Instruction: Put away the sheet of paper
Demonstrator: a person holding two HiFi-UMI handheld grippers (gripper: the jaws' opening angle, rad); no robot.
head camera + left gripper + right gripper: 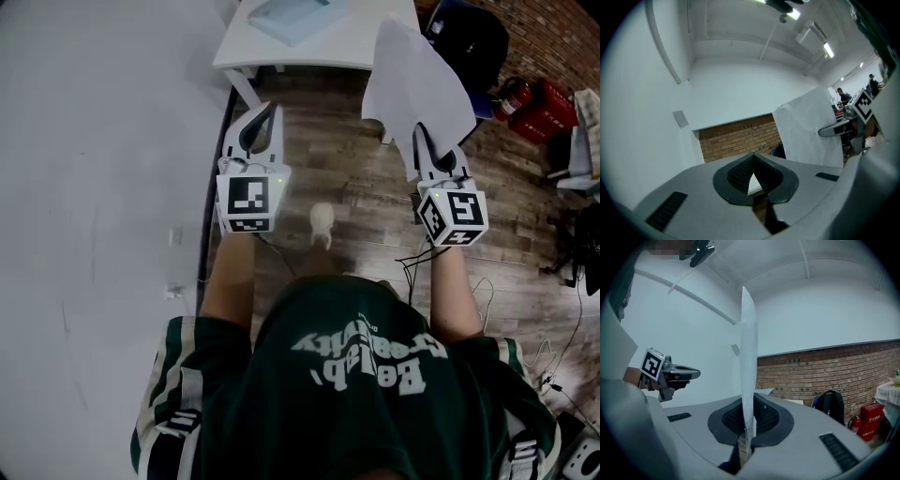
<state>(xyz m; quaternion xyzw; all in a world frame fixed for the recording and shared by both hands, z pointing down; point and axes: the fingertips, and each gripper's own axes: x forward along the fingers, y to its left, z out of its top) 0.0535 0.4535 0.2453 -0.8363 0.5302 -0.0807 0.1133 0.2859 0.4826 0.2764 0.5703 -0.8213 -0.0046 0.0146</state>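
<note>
Paper [412, 80]: upright, lower edge pinched in right gripper [433, 150], plane in line with the jaws. Table [352, 47]: straight ahead, near. Left gripper [262, 120]: jaws together, empty, alongside.

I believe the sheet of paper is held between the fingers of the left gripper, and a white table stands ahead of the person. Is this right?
Wrong gripper. The sheet of paper is held between the fingers of the right gripper, as the right gripper view shows; the left gripper is shut on nothing. The white table does stand ahead.
</note>
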